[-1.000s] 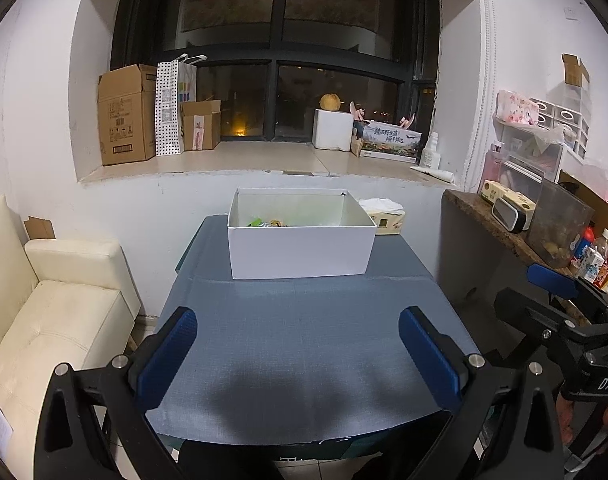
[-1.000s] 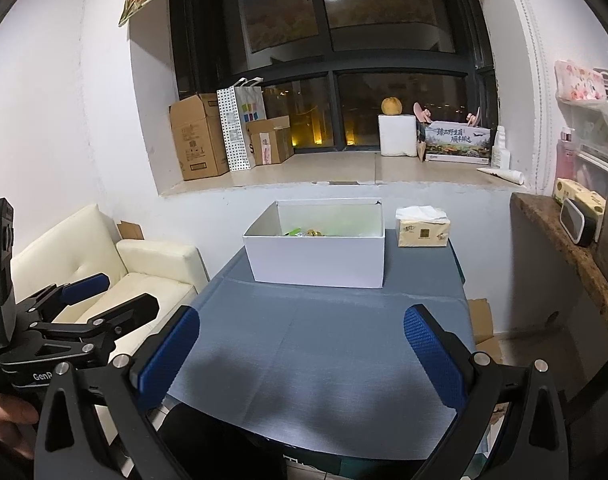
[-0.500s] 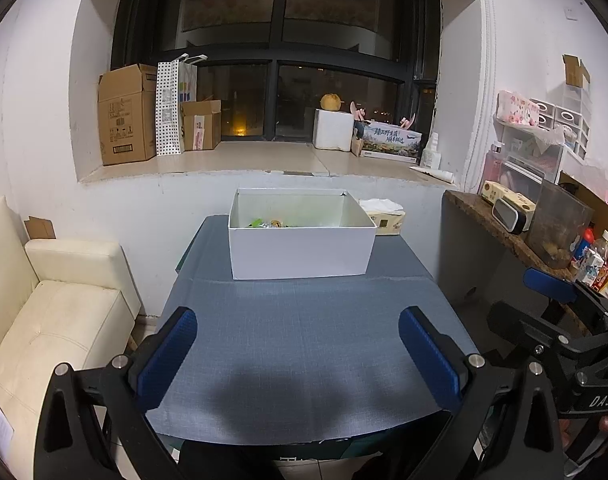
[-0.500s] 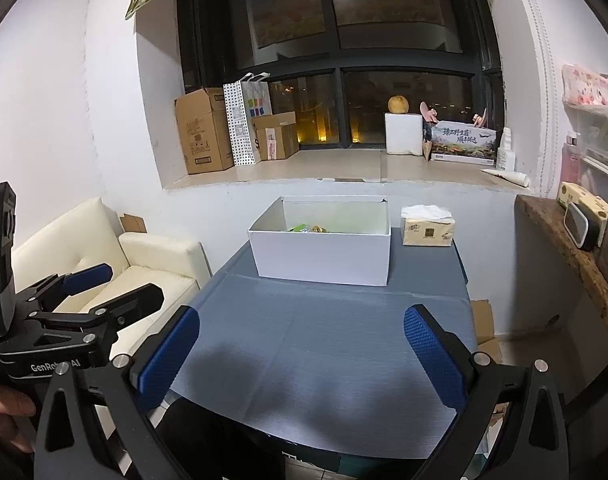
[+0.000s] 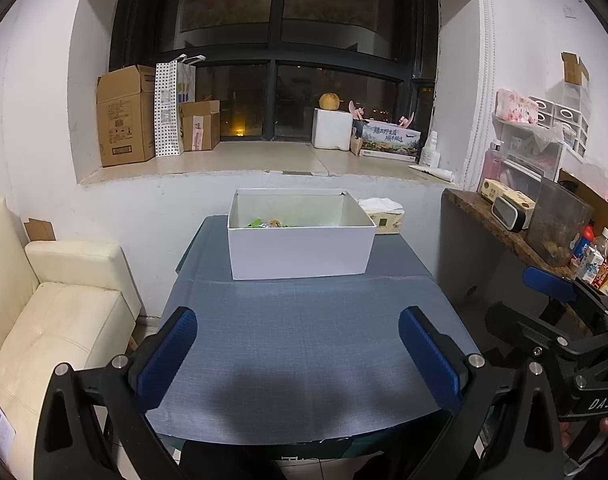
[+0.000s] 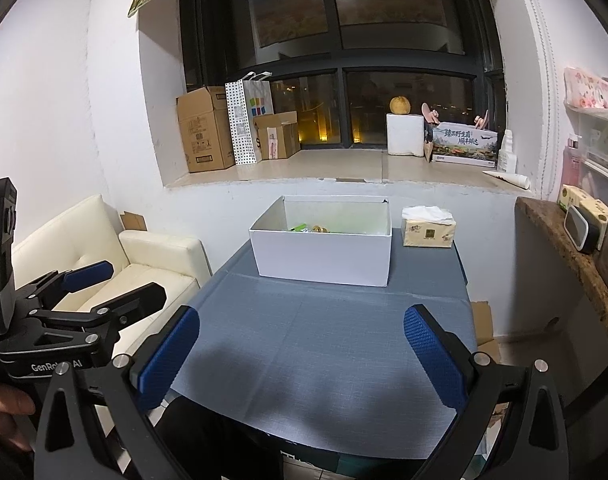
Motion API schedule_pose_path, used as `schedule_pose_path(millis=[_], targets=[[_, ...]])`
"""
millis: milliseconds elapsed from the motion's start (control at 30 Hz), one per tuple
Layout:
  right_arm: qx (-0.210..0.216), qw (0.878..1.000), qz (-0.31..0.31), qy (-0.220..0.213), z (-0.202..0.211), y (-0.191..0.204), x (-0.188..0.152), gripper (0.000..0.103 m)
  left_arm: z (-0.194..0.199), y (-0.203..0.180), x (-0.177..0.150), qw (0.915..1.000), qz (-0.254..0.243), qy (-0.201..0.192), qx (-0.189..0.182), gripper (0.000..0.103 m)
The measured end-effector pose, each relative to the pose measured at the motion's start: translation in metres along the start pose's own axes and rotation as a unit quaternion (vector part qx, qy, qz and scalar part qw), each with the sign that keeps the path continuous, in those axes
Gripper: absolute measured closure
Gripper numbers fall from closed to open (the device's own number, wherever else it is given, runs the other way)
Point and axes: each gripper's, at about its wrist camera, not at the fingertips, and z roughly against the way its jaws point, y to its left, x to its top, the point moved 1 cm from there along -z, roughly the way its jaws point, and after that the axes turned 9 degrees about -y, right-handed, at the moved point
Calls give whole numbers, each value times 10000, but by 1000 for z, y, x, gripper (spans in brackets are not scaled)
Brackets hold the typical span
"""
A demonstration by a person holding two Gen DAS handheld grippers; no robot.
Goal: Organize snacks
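Observation:
A white open box (image 5: 300, 250) stands at the far end of the blue-grey table (image 5: 304, 340); a few snacks (image 5: 270, 223) show inside it, green and gold. The box also shows in the right wrist view (image 6: 322, 254) with the snacks (image 6: 310, 229). My left gripper (image 5: 298, 350) is open and empty, held back over the table's near edge. My right gripper (image 6: 300, 354) is open and empty, also over the near edge. Each gripper shows in the other's view, the right one (image 5: 552, 300) at the right, the left one (image 6: 100, 288) at the left.
A tissue pack (image 6: 428, 229) sits right of the box. A cream sofa (image 5: 44, 312) stands left of the table. A cluttered wooden shelf (image 5: 516, 224) is on the right. Cardboard boxes (image 5: 124, 124) and a paper bag line the window sill.
Both grippers have drawn back slightly and stay open. The right gripper sits a little lower in the left wrist view. Nothing on the table has moved.

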Motion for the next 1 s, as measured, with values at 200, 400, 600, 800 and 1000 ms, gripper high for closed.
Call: schedule_pose_path(millis=[200,400,600,800,1000], targets=[[-5,10000,12,13,-1,0,1,0,0,0,0,10000,6,9,-4,0],[4,10000,10,10,-2,0,0,0,0,0,-1,10000,13,12,-16,0],[8,10000,10,9,-1,0,0,0,-1,0,-2,10000,12,21,-21,0],[-14,10000,1,15,-1,-1,-2,0,2,0,-3,9999,82,-30,-128,0],[-18,10000,-4,26,0,-1,-3,0,2,2,-3,9999,75,-38,-102,0]])
